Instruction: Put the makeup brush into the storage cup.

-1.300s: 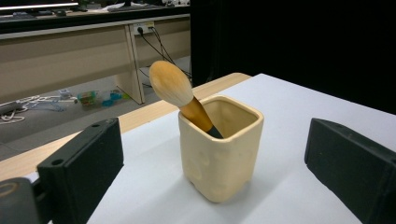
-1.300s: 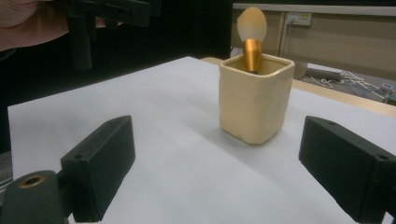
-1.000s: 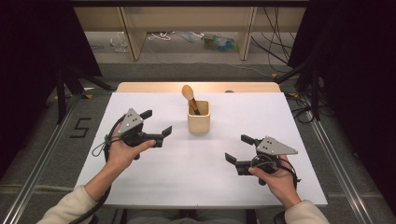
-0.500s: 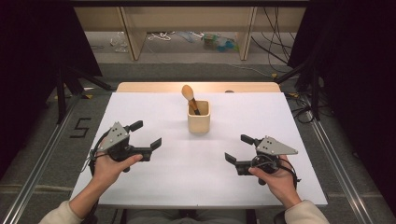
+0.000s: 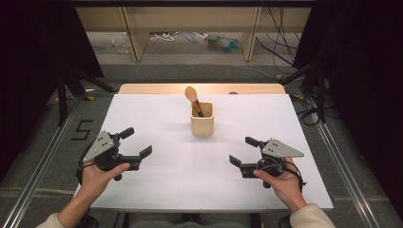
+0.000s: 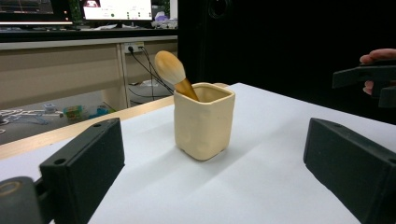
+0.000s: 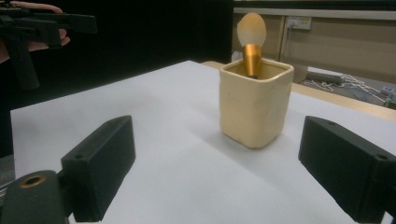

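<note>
Cream ceramic hides most of the brush (image 5: 194, 98): the square cup (image 5: 202, 121) swallows its handle, and I only see the pale bristle head and a gold ferrule leaning out over the rim toward the far left. I can't make out how deep the handle goes. The cup stands upright on the white table (image 5: 171, 180), toward the far middle, well apart from both grippers.

My left gripper (image 5: 138, 143) sits low at the near left of the table, jaws spread wide with nothing between them; from the left gripper view the cup (image 6: 204, 120) lies ahead between the two black pads. My right gripper (image 5: 243, 151) is at the near right, also wide and empty, touching nothing, with the cup (image 7: 255, 102) ahead of it.

A wooden strip edges the table's far side. Beyond it are bench legs, loose cables on a grey floor, and black curtains on either side.
</note>
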`<state>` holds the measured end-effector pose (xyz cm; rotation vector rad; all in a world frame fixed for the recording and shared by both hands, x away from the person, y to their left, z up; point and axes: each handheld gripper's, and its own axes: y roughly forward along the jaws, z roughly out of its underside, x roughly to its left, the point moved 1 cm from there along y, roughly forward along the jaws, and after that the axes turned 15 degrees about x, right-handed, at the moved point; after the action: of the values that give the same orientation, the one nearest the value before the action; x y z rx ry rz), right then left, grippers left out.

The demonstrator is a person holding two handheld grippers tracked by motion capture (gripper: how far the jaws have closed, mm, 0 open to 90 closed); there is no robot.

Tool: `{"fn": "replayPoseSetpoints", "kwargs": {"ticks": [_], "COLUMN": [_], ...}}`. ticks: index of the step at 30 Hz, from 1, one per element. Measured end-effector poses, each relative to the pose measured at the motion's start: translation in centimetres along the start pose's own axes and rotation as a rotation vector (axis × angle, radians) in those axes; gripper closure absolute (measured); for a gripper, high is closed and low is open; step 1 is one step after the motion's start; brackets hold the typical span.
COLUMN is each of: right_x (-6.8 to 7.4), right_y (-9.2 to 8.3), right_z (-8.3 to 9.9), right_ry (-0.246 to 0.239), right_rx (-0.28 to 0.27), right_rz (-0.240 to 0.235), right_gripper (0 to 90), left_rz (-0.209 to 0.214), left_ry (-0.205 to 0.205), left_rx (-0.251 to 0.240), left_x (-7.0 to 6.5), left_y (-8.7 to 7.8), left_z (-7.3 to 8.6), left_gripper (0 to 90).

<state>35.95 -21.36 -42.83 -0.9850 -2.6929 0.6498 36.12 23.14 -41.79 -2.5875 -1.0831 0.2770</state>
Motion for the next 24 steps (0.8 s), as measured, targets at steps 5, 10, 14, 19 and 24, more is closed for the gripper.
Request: {"fn": "replayPoseSetpoints", "kwargs": {"ticks": [5, 10, 14, 19, 24], "right_x": [0.0, 0.0, 0.1, 0.1, 0.1], "right_y": [-0.1, 0.0, 0.0, 0.0, 0.0], "right_z": [0.0, 0.0, 0.0, 0.0, 0.0], "right_ry": [0.003, 0.001, 0.014, 0.021, 0.021], "right_rx": [-0.002, -0.004, 0.007, 0.007, 0.007], "right_rz": [0.000, -0.004, -0.015, -0.026, -0.020], "right_gripper": [11.9, 11.9, 11.9, 12.0, 12.0], "left_rz": [0.032, 0.033, 0.028, 0.033, 0.039], "left_ry": [-0.011, 0.007, 0.013, 0.019, 0.009], "left_rx": [-0.015, -0.008, 0.007, 0.013, 0.017], "left_x": [0.6, 0.8, 0.8, 0.6, 0.6], "left_y": [-0.6, -1.0, -0.7, -0.6, -0.4], "left_z": [0.6, 1.1, 1.3, 1.3, 1.4], "left_gripper": [5.2, 4.7, 5.4, 5.4, 5.4]}}
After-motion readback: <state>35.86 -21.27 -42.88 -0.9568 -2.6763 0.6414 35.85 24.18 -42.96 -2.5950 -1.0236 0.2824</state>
